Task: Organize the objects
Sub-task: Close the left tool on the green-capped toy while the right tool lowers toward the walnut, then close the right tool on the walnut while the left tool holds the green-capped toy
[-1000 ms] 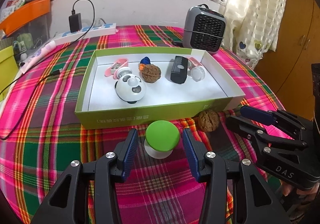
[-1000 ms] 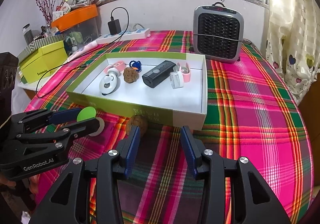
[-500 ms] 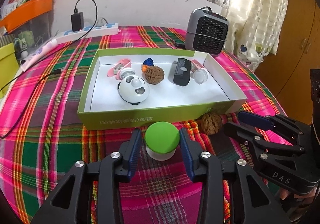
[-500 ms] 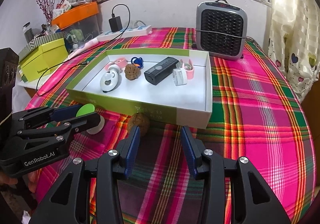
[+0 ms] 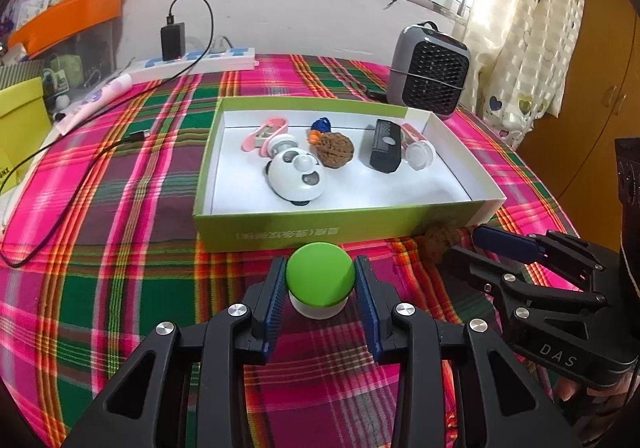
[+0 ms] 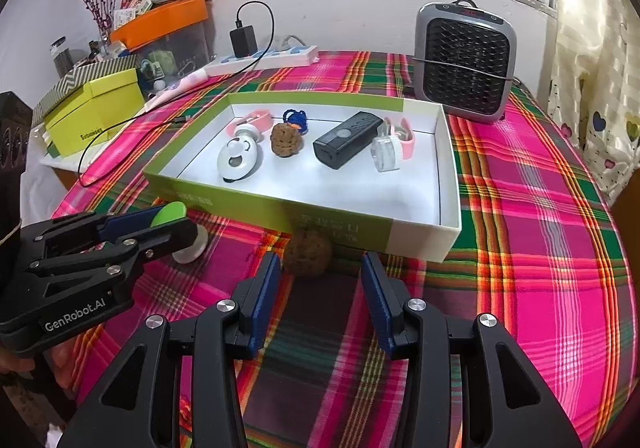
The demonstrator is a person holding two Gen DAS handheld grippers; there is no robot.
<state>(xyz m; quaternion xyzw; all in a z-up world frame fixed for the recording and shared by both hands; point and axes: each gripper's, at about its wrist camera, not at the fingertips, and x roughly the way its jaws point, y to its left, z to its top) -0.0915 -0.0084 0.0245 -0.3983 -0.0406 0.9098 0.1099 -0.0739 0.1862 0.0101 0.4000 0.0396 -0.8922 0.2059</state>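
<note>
My left gripper is shut on a green-capped white mushroom toy on the plaid cloth, just in front of the green box; the toy also shows in the right wrist view. My right gripper is open, and a brown walnut lies on the cloth between its fingertips, against the box's front wall. The box holds a panda toy, another walnut, a black device, pink clips and a clear cap.
A grey heater stands behind the box at the right. A power strip with charger and a black cable lie at the back left. A yellow box sits at the left table edge.
My left gripper has closed on the mushroom toy. My right gripper has moved forward, so the walnut now lies between its fingertips.
</note>
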